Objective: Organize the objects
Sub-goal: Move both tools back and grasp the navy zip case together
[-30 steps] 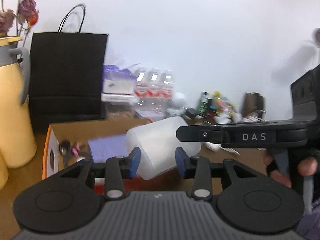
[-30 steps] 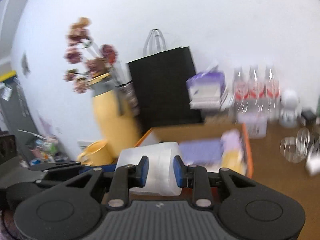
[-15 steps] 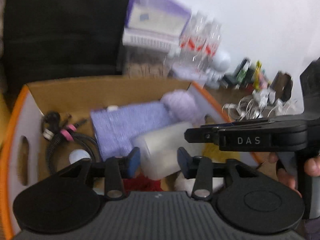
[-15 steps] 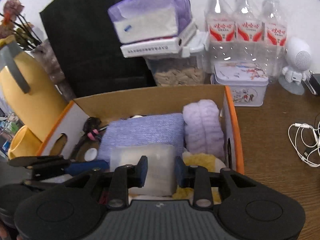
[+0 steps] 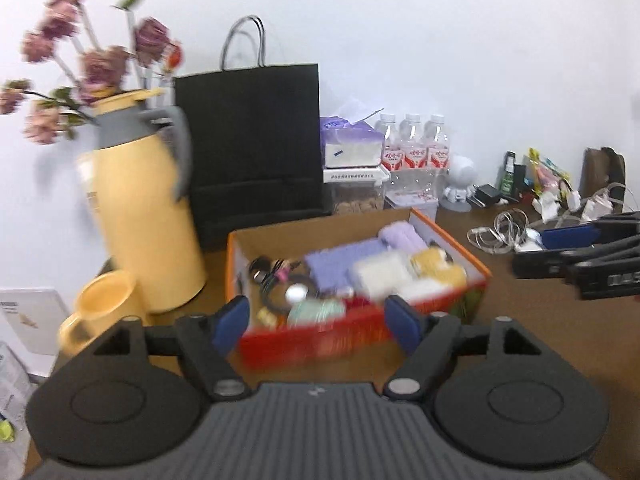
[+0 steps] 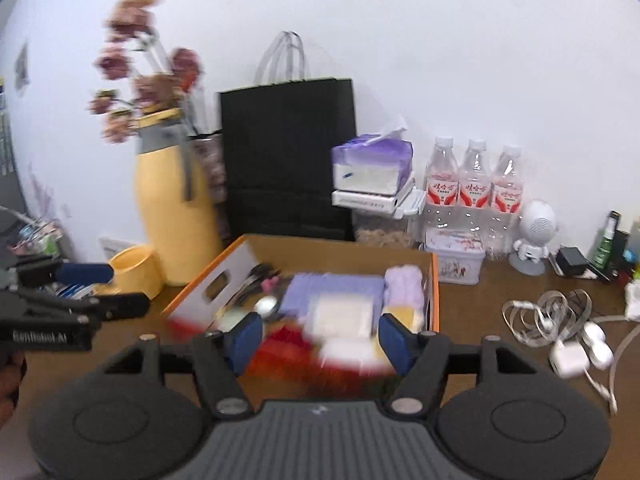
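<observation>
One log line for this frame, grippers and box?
left gripper: opening, empty | right gripper: opening, empty | white pack: in box

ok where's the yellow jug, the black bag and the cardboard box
yellow jug (image 5: 148, 216), left wrist view, middle of its body
black bag (image 6: 288, 152), right wrist view, front face
cardboard box (image 6: 340, 246), right wrist view, inner back wall

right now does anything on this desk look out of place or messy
Yes: loose white cables and chargers lie tangled on the table right of the cardboard box, not packed away. Items inside the box look neatly laid. Nothing appears spilled or damaged.
</observation>
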`<state>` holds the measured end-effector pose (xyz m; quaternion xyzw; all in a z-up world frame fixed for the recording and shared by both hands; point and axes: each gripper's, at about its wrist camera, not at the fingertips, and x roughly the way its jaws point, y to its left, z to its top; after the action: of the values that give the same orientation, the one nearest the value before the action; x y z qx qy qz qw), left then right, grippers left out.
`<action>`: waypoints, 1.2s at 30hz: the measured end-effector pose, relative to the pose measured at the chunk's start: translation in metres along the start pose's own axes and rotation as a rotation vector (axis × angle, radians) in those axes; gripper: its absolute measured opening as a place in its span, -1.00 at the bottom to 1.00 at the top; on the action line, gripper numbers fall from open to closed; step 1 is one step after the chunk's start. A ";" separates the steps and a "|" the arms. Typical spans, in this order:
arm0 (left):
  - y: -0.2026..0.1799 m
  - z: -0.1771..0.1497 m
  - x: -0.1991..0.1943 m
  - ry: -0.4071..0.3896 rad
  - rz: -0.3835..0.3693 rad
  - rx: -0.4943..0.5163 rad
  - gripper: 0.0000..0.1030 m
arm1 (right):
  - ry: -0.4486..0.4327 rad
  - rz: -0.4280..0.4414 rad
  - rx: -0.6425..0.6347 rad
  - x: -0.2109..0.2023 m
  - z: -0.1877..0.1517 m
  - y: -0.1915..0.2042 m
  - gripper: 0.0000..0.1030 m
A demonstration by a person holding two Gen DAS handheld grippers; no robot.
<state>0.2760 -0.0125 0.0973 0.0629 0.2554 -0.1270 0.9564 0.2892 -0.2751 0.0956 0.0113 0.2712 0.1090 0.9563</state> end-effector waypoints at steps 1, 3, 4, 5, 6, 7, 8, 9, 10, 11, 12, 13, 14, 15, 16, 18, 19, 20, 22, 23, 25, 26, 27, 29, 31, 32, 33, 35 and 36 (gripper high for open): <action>-0.001 -0.016 -0.020 -0.007 0.020 0.000 0.60 | -0.007 0.005 -0.011 -0.017 -0.011 0.006 0.39; -0.001 -0.040 -0.053 -0.005 0.032 -0.002 0.67 | -0.031 0.012 -0.015 -0.053 -0.039 0.016 0.57; -0.002 -0.056 -0.070 0.001 0.027 -0.005 0.67 | -0.037 0.014 -0.014 -0.069 -0.053 0.020 0.60; -0.001 -0.069 -0.086 0.003 0.024 -0.004 0.70 | -0.039 0.015 -0.007 -0.087 -0.066 0.024 0.60; -0.004 -0.083 -0.101 -0.003 0.019 0.009 0.78 | -0.040 0.020 0.012 -0.102 -0.080 0.027 0.60; -0.007 -0.100 -0.118 -0.017 0.016 0.029 0.83 | -0.029 0.034 0.041 -0.115 -0.094 0.029 0.60; -0.008 -0.115 -0.134 -0.028 0.021 0.043 0.91 | -0.014 0.049 0.076 -0.125 -0.107 0.029 0.61; -0.010 -0.130 -0.146 -0.026 0.023 0.050 0.92 | 0.003 0.068 0.109 -0.136 -0.121 0.030 0.61; -0.012 -0.144 -0.157 -0.002 0.019 0.056 0.92 | 0.025 0.078 0.123 -0.146 -0.135 0.032 0.61; -0.011 -0.154 -0.166 0.025 0.012 0.056 0.92 | 0.037 0.078 0.129 -0.156 -0.147 0.034 0.61; -0.010 -0.161 -0.173 0.047 -0.002 0.055 0.92 | 0.049 0.068 0.128 -0.167 -0.159 0.037 0.61; -0.008 -0.169 -0.179 0.065 -0.003 0.063 0.92 | 0.065 0.051 0.106 -0.179 -0.170 0.040 0.61; -0.006 -0.174 -0.184 0.079 0.012 0.072 0.92 | 0.068 0.035 0.079 -0.189 -0.178 0.042 0.61; -0.003 -0.179 -0.187 0.091 0.025 0.071 0.92 | 0.067 0.016 0.056 -0.201 -0.185 0.043 0.62; -0.001 -0.182 -0.188 0.108 0.032 0.063 0.92 | 0.069 0.002 0.039 -0.211 -0.190 0.044 0.67; 0.002 -0.186 -0.184 0.138 0.026 0.031 0.92 | 0.062 -0.027 0.026 -0.225 -0.199 0.046 0.73; 0.003 -0.189 -0.180 0.142 0.023 0.014 0.92 | 0.054 -0.032 0.031 -0.228 -0.201 0.046 0.74; 0.003 -0.191 -0.175 0.142 0.015 0.000 0.92 | 0.054 -0.033 0.036 -0.227 -0.205 0.047 0.74; -0.002 -0.191 -0.160 0.145 -0.012 -0.023 0.92 | 0.067 -0.027 0.061 -0.214 -0.210 0.047 0.74; -0.004 -0.189 -0.150 0.142 -0.029 -0.034 0.92 | 0.074 -0.031 0.074 -0.204 -0.212 0.045 0.74; -0.009 -0.179 -0.125 0.139 -0.043 -0.068 0.89 | 0.060 -0.040 0.108 -0.180 -0.210 0.041 0.73; -0.008 -0.175 -0.113 0.132 -0.056 -0.086 0.89 | 0.049 -0.037 0.125 -0.166 -0.208 0.038 0.71; -0.010 -0.171 -0.099 0.129 -0.066 -0.105 0.87 | 0.044 -0.032 0.154 -0.150 -0.205 0.034 0.69; -0.013 -0.162 -0.067 0.137 -0.073 -0.130 0.66 | 0.054 -0.008 0.232 -0.114 -0.197 0.025 0.50; -0.015 -0.155 -0.034 0.187 -0.061 -0.156 0.35 | 0.068 0.028 0.286 -0.078 -0.190 0.021 0.36; -0.016 -0.154 -0.021 0.217 -0.063 -0.171 0.23 | 0.079 0.043 0.301 -0.061 -0.187 0.021 0.33; -0.015 -0.154 -0.010 0.242 -0.072 -0.191 0.22 | 0.092 0.049 0.315 -0.044 -0.184 0.019 0.31; -0.012 -0.152 -0.001 0.235 -0.109 -0.219 0.19 | 0.111 0.061 0.336 -0.017 -0.182 0.019 0.20; -0.011 -0.151 0.002 0.235 -0.116 -0.212 0.16 | 0.122 0.064 0.340 -0.006 -0.181 0.020 0.15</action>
<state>0.2033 0.0045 -0.0345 -0.0389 0.3805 -0.1463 0.9123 0.1860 -0.2636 -0.0538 0.1749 0.3428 0.0927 0.9183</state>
